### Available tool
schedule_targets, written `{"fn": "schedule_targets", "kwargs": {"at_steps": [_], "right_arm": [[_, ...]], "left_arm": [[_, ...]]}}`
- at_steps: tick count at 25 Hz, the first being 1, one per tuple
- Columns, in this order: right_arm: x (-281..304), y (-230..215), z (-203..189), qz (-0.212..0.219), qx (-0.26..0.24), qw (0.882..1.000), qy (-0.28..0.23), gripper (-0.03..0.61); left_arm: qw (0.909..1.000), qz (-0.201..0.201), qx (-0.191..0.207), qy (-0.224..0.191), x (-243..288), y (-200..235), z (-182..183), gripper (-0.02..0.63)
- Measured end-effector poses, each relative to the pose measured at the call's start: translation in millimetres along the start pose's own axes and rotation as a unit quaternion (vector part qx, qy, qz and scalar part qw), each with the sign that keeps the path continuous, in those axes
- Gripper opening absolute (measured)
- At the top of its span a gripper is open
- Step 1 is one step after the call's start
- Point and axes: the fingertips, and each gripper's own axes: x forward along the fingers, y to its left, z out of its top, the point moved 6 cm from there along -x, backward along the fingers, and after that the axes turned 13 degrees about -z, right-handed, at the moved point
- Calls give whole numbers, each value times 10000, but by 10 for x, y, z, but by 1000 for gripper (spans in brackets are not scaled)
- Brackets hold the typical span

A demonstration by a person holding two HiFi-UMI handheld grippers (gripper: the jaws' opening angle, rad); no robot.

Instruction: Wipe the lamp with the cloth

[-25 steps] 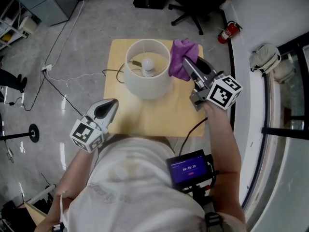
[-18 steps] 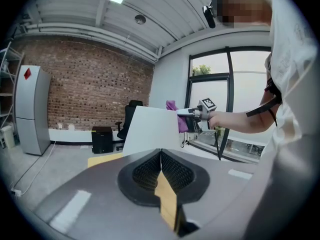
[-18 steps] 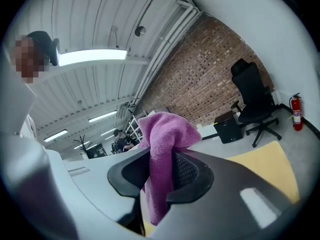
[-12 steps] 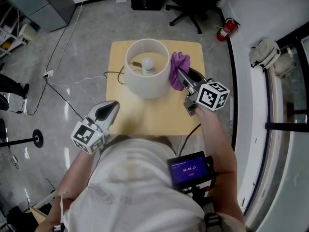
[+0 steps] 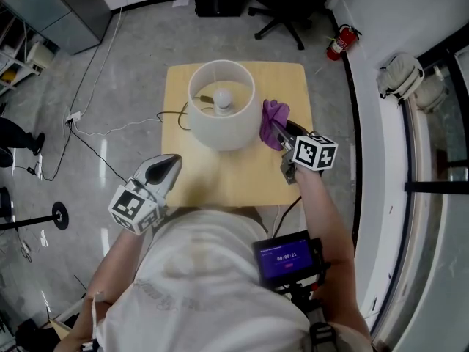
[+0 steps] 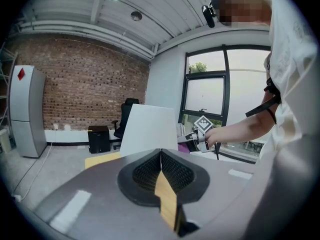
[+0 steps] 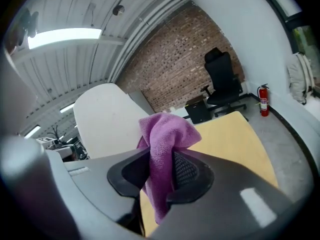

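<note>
A white lamp (image 5: 222, 114) with a round shade and a bare bulb stands on the small wooden table (image 5: 234, 174). The purple cloth (image 5: 273, 122) hangs bunched in my right gripper (image 5: 279, 130), which is shut on it just right of the shade and low beside it. In the right gripper view the cloth (image 7: 162, 149) is pinched between the jaws, with the shade (image 7: 102, 121) close on the left. My left gripper (image 5: 167, 166) is shut with nothing in it, off the table's near left corner. From the left gripper view, the shade (image 6: 150, 129) stands ahead.
The lamp's black cord (image 5: 170, 111) runs off the table's left edge to the floor. An office chair (image 5: 282, 6) and a red fire extinguisher (image 5: 338, 45) stand beyond the table. A small screen (image 5: 287, 254) hangs at the person's waist.
My right gripper has come down with the cloth along the right side of the shade, from near its rim to low beside it. The left gripper has stayed put.
</note>
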Motion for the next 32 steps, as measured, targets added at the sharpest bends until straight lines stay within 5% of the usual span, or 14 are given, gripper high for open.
{"fn": "schedule_targets", "kwargs": {"at_steps": [6, 13, 18, 28, 32], "right_arm": [[-528, 309, 515, 306, -34, 9893, -1424, 109], [-992, 1309, 960, 902, -1707, 9467, -2579, 109], [-737, 1471, 674, 507, -2484, 9393, -2313, 109], [-379, 752, -184, -229, -1892, 9736, -1255, 109], [-392, 534, -378, -651, -1758, 9791, -792, 109]], "left_arm": [[9999, -111, 7, -68, -19, 15, 2, 2], [9997, -226, -12, -129, -26, 12, 41, 2], [9996, -194, -63, -171, -170, 91, 50, 3], [9996, -172, -157, -165, -127, 125, -6, 2], [9995, -241, -115, -161, -125, 119, 13, 3]]}}
